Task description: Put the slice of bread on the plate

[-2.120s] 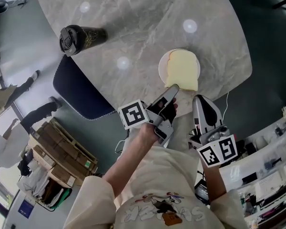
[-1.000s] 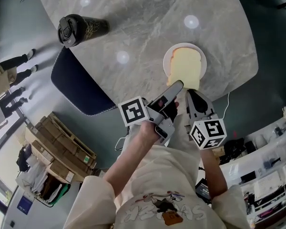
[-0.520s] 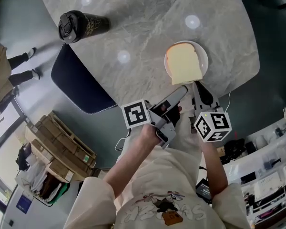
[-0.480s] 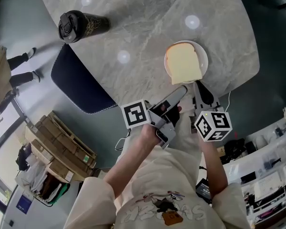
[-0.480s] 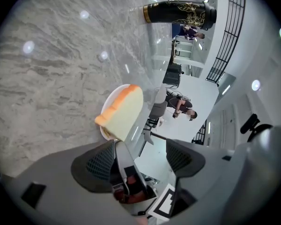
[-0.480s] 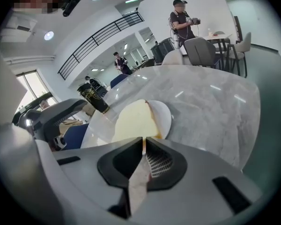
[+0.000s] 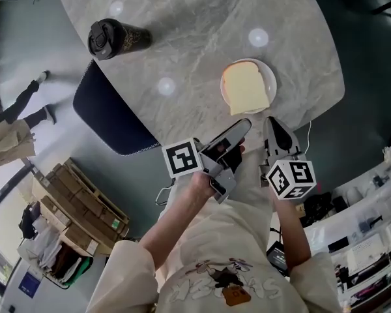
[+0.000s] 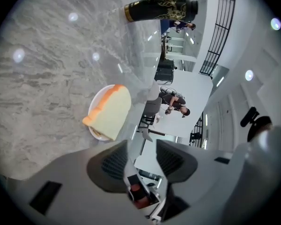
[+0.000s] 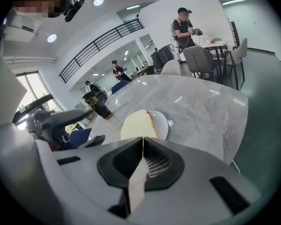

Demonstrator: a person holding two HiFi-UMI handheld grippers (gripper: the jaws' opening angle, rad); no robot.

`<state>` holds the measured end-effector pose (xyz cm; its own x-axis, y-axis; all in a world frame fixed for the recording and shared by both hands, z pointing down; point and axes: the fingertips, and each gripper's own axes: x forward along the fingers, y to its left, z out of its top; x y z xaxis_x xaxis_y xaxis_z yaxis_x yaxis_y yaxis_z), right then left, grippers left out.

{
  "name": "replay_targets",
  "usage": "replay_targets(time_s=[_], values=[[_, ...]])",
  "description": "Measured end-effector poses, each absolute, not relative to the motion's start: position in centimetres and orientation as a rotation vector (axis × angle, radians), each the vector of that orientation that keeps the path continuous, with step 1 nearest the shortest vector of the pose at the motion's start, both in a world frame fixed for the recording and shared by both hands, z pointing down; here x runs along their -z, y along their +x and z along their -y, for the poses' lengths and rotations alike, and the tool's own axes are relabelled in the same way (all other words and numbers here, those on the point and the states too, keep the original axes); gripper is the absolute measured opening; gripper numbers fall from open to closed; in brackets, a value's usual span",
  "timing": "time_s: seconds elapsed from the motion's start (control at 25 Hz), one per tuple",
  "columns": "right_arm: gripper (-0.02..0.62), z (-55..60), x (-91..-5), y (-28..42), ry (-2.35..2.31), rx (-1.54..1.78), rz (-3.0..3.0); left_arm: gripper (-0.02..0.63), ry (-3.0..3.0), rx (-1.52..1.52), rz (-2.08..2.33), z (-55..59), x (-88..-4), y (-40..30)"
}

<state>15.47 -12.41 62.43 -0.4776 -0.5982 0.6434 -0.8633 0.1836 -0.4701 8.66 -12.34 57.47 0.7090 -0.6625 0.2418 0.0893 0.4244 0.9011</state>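
Observation:
A pale slice of bread (image 7: pixel 246 89) lies flat on a small white plate (image 7: pixel 268 77) near the front edge of the marble table (image 7: pixel 195 12). My left gripper (image 7: pixel 242 126) hovers just short of the plate. Its jaws have just been closing and still stand apart with nothing between them. In the left gripper view the bread (image 8: pixel 110 114) covers most of the plate (image 8: pixel 96 135), ahead of the gripper (image 8: pixel 141 147). My right gripper (image 7: pixel 272 122) is beside the left one at the table's edge, jaws together and empty. The right gripper view shows bread (image 9: pixel 136 124) and plate (image 9: pixel 161 121) beyond its jaws (image 9: pixel 142 142).
A black tumbler with gold print (image 7: pixel 114 39) lies on its side at the table's far left. A dark blue chair seat (image 7: pixel 107 119) is tucked under the left edge. Cardboard boxes on a pallet (image 7: pixel 85 204) sit on the floor to the left, cluttered shelves (image 7: pixel 371 207) to the right.
The left gripper's tip has come off the bread's near edge and drawn back a little. The right gripper has moved up beside it. The bread now sits wholly on the plate.

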Motion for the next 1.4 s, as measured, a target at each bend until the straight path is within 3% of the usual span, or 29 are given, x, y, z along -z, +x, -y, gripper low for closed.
replay_targets(time_s=[0.04,0.08,0.2,0.4,0.92,1.16,1.4], values=[[0.008,12.3,-61.6,15.5,1.387,-1.177,2.163,0.152,1.052,0.504,0.659,12.1,-56.8,8.7],[0.008,12.2,-60.9,15.6,1.385,-1.168,2.173,0.103,1.065,0.491,0.671,11.9,-56.3,8.8],[0.006,12.5,-59.3,15.5,1.373,-1.142,2.203,0.048,1.092,0.483,0.657,11.8,-55.0,9.3],[0.006,13.7,-57.2,14.6,1.355,-1.088,2.251,0.011,1.137,0.522,0.636,12.9,-52.6,9.2],[0.006,13.4,-51.2,13.2,1.36,-0.951,2.321,0.011,1.564,0.253,0.673,10.4,-47.1,6.8],[0.006,11.3,-47.4,13.3,1.353,-0.935,2.345,0.011,1.919,-0.154,0.808,8.8,-44.9,6.0],[0.006,9.4,-45.4,9.4,1.152,-1.017,2.393,0.011,2.117,-0.262,0.748,9.2,-40.5,5.7]])
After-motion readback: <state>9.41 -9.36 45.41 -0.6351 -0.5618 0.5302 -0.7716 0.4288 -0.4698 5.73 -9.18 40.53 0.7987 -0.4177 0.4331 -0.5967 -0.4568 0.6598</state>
